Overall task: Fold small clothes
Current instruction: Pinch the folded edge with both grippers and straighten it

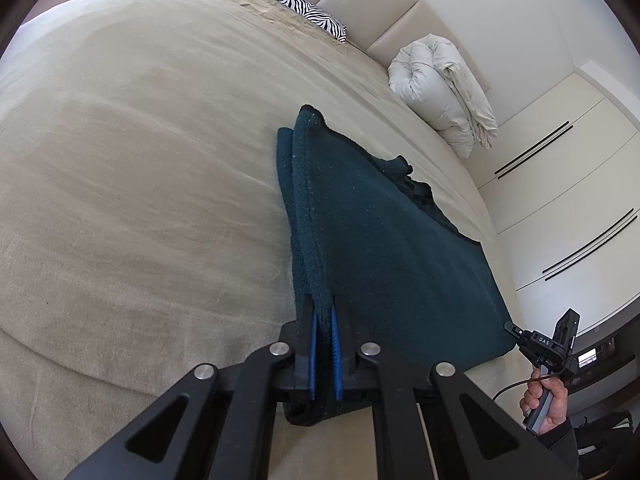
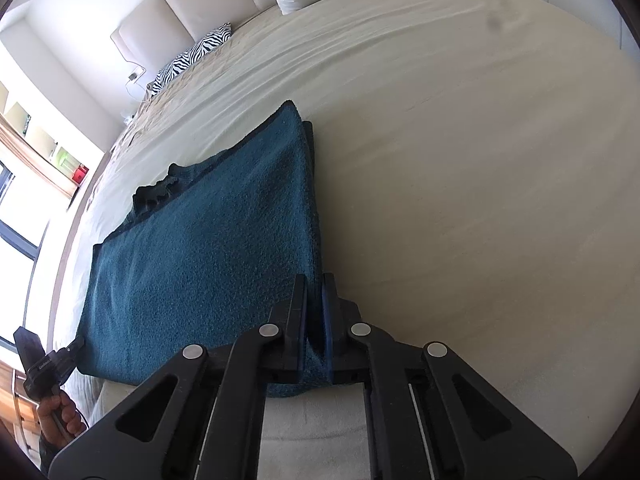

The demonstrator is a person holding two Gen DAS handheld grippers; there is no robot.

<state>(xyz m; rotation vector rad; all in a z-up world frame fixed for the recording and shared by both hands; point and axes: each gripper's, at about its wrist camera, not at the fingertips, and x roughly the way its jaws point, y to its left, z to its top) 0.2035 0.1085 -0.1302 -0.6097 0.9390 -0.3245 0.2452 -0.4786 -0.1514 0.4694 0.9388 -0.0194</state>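
Fuzzy teal cloth towel (image 1: 392, 264), matt.

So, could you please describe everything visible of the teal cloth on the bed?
The teal cloth is a dark blue-green, towel-like terry piece with darker edging. It lies doubled over on the beige bed, its far edge bunched. The left claw and the right claw each pinch a near corner, holding that edge slightly raised.

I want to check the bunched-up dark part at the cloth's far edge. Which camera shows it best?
The right wrist view: the bunched part of the teal cloth is well lit against the pale bed. The left wrist view shows it darker, in shadow.
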